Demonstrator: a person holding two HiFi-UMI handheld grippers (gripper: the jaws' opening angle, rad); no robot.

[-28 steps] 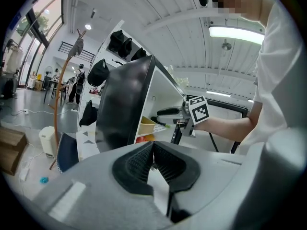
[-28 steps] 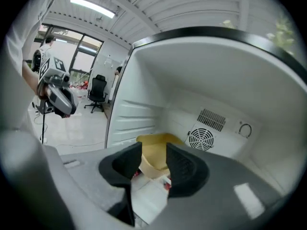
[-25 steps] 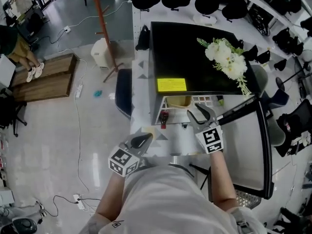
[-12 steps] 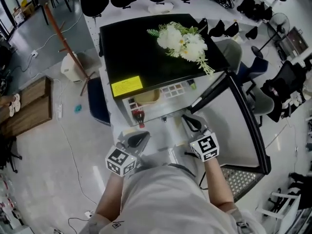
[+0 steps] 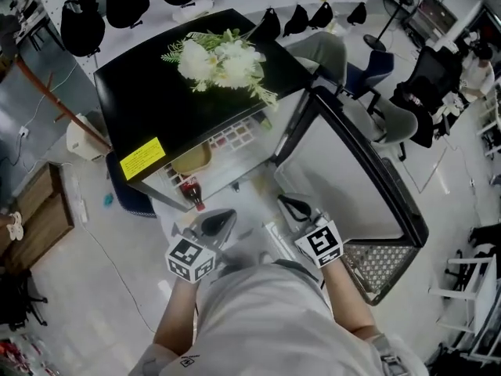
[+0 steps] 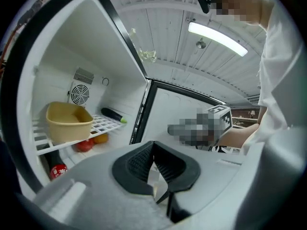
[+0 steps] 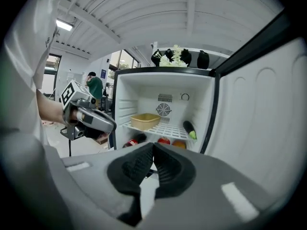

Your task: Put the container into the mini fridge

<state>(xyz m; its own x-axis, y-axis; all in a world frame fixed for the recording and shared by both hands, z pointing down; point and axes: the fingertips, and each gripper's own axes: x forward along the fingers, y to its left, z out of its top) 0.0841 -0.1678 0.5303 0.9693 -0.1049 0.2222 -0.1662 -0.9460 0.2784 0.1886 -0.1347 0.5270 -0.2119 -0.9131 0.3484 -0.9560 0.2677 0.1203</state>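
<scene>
The yellow container [image 5: 192,158] stands on the upper wire shelf inside the open mini fridge [image 5: 149,108]; it also shows in the left gripper view [image 6: 67,121] and the right gripper view [image 7: 145,121]. Neither gripper touches it. My left gripper [image 5: 220,218] hovers in front of the fridge's left side with its jaws together and nothing in them [image 6: 153,150]. My right gripper [image 5: 290,204] is held before the open doorway, shut and empty [image 7: 153,150]. Both are a short way back from the shelf.
The fridge door [image 5: 356,171] stands wide open to the right. A dark eggplant [image 7: 189,128] lies on the same shelf; red and orange fruit [image 7: 164,141] and a cola bottle [image 5: 190,192] sit below. White flowers [image 5: 219,59] lie on the black fridge top.
The right gripper's jaws have gone from wide open to shut with nothing in them. Both grippers have drawn back a little from the fridge, and the head view has swung to the right.
</scene>
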